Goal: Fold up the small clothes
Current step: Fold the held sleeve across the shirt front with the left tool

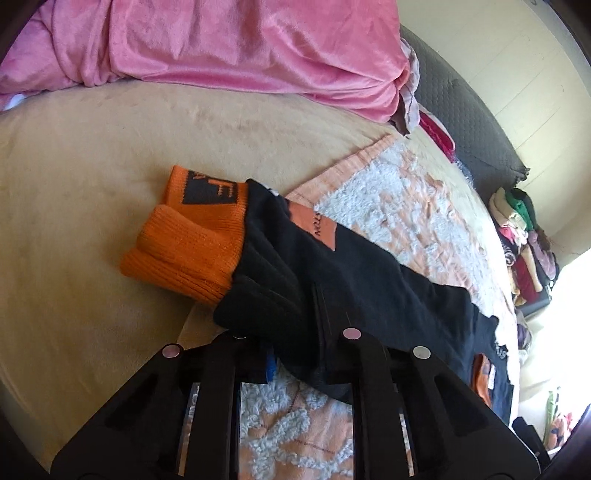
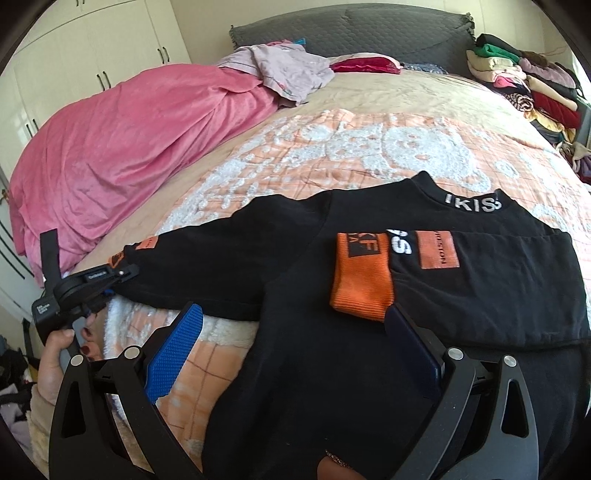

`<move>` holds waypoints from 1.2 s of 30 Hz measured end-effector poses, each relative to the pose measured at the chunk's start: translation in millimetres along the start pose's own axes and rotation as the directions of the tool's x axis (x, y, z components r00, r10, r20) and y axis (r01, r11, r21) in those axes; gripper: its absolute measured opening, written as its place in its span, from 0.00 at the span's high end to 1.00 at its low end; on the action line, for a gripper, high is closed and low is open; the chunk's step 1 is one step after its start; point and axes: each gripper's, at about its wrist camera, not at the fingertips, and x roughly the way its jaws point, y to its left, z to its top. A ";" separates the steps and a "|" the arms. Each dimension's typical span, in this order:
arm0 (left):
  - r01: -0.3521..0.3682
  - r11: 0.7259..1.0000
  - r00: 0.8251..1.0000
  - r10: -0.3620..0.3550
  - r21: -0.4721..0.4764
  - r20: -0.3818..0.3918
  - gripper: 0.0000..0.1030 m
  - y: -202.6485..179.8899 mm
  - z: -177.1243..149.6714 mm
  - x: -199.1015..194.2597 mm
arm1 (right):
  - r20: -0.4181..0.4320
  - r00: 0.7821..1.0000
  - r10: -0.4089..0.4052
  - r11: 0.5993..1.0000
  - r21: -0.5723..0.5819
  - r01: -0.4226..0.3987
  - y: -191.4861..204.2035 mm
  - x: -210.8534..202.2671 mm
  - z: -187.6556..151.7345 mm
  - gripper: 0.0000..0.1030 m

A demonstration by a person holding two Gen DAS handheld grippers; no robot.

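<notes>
A small black sweatshirt [image 2: 332,332] with orange cuffs lies on the patterned blanket [image 2: 332,147]. One sleeve is folded across its chest, its orange cuff [image 2: 360,280] on top. The other sleeve [image 2: 221,258] stretches out to the left. My left gripper [image 2: 118,275] is shut on that sleeve near its orange cuff [image 1: 192,243]; in the left wrist view the sleeve [image 1: 332,266] covers the fingers. My right gripper [image 2: 295,343] is open above the sweatshirt's body, its blue pads [image 2: 173,354] wide apart and holding nothing.
A pink blanket [image 2: 122,147] is heaped along the left of the bed. A stack of folded clothes [image 2: 524,85] sits at the far right by the grey headboard [image 2: 351,33]. White wardrobes [image 2: 92,55] stand behind.
</notes>
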 end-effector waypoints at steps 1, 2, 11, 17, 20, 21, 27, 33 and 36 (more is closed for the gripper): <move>0.004 1.000 1.000 -0.004 0.009 0.007 0.95 -1.9 0.4 -3.0 | 0.002 1.000 -0.003 1.000 0.005 0.003 -2.2 -1.0 -0.6 0.05; 0.006 1.000 1.000 -0.007 0.020 0.016 0.95 -4.4 0.7 -6.8 | 0.005 1.000 -0.007 1.000 0.010 0.007 -5.0 -2.3 -1.1 0.05; 0.043 0.990 0.994 -0.055 0.133 0.090 0.96 -42.6 -0.9 -46.6 | 0.028 0.999 -0.029 0.997 0.071 0.027 -30.3 -14.9 -2.4 0.05; 0.073 0.979 0.989 -0.096 0.193 0.115 0.96 -70.1 -3.5 -63.1 | 0.054 0.998 -0.032 0.994 0.106 0.026 -44.0 -26.7 -2.1 0.05; 0.086 0.972 0.986 -0.114 0.219 0.120 0.96 -83.6 -5.8 -68.5 | 0.067 0.997 -0.037 0.992 0.120 0.029 -51.0 -33.5 -2.6 0.05; 0.093 0.968 0.985 -0.124 0.231 0.123 0.96 -89.4 -7.0 -70.4 | 0.071 0.997 -0.038 0.992 0.124 0.029 -52.9 -35.1 -3.0 0.05; 0.136 0.944 0.979 -0.175 0.300 0.107 0.97 -123.2 -19.2 -74.8 | 0.100 0.992 -0.078 0.983 0.174 0.060 -74.9 -53.4 -8.9 0.05; 0.183 0.898 0.972 -0.225 0.401 0.061 0.97 -165.7 -42.1 -76.0 | 0.121 0.985 -0.119 0.965 0.246 0.087 -108.1 -69.7 -19.4 0.05; 0.210 0.873 0.968 -0.247 0.439 0.030 0.97 -186.1 -55.7 -73.3 | 0.118 0.983 -0.139 0.954 0.282 0.101 -126.2 -74.8 -24.1 0.05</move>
